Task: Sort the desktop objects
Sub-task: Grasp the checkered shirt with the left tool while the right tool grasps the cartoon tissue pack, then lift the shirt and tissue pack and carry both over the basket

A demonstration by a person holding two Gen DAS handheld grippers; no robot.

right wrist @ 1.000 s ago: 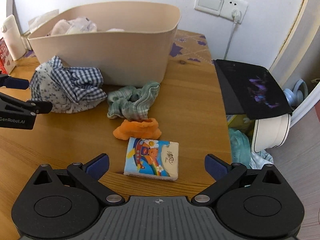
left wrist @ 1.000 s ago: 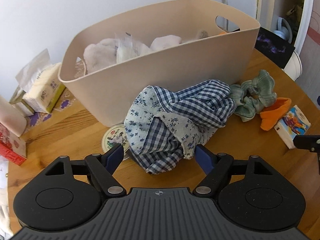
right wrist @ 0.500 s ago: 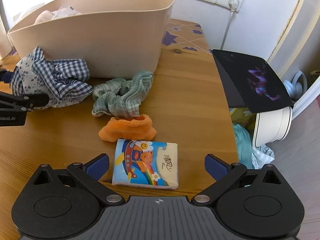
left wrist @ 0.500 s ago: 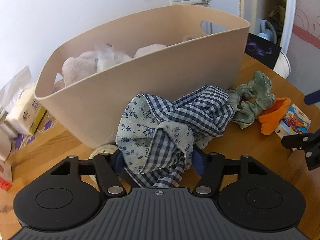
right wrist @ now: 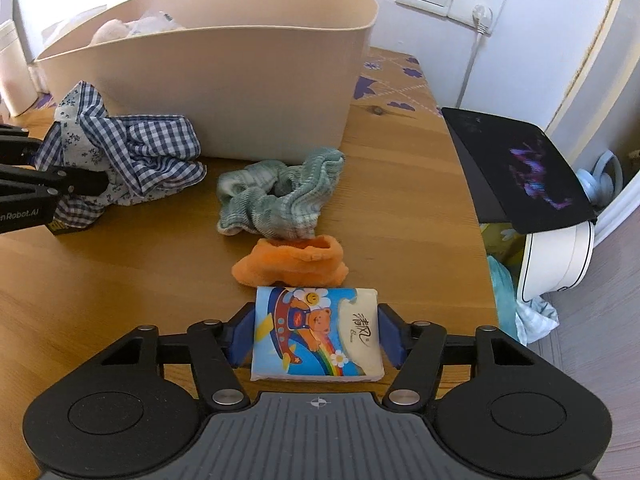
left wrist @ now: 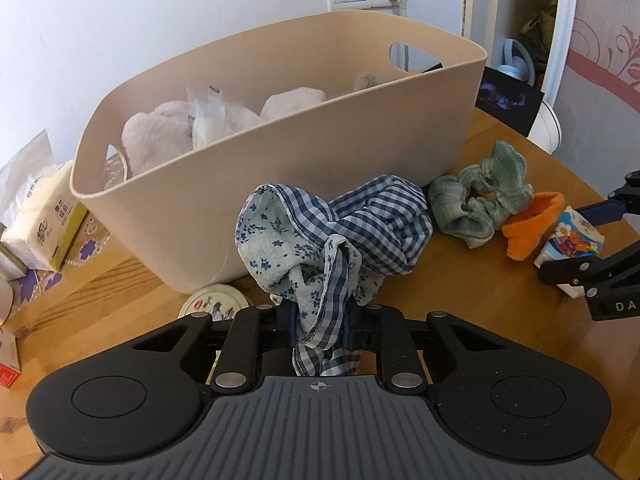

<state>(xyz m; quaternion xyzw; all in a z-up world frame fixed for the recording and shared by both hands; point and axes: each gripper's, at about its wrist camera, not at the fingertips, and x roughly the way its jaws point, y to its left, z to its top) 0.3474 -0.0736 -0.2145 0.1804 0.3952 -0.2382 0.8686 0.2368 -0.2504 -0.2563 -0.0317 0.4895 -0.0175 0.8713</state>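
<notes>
A crumpled blue checked and flowered cloth point(left wrist: 336, 232) lies on the wooden table against the beige bin point(left wrist: 320, 140). My left gripper point(left wrist: 320, 326) is closing, and its jaws pinch the cloth's near fold. In the right wrist view a small tissue pack point(right wrist: 312, 344) printed with a cartoon bear lies flat between the blue pads point(right wrist: 390, 334) of my right gripper point(right wrist: 317, 330). These jaws are closing too, and both pads rest against the pack's sides. An orange fleece piece point(right wrist: 296, 264) and a green ribbed cloth point(right wrist: 280, 196) lie just beyond the pack.
The bin point(right wrist: 240, 80) holds pale soft items and clear wrappers. A round tin point(left wrist: 216, 304) lies at its base, and a tissue box point(left wrist: 44, 224) stands at the far left. A black pad point(right wrist: 520, 160) overhangs the table's right edge, with the floor below.
The left jaws came together from wide apart onto the checked cloth. The right jaws stayed wide until half a second ago, then closed in against the tissue pack, which now sits nearer.
</notes>
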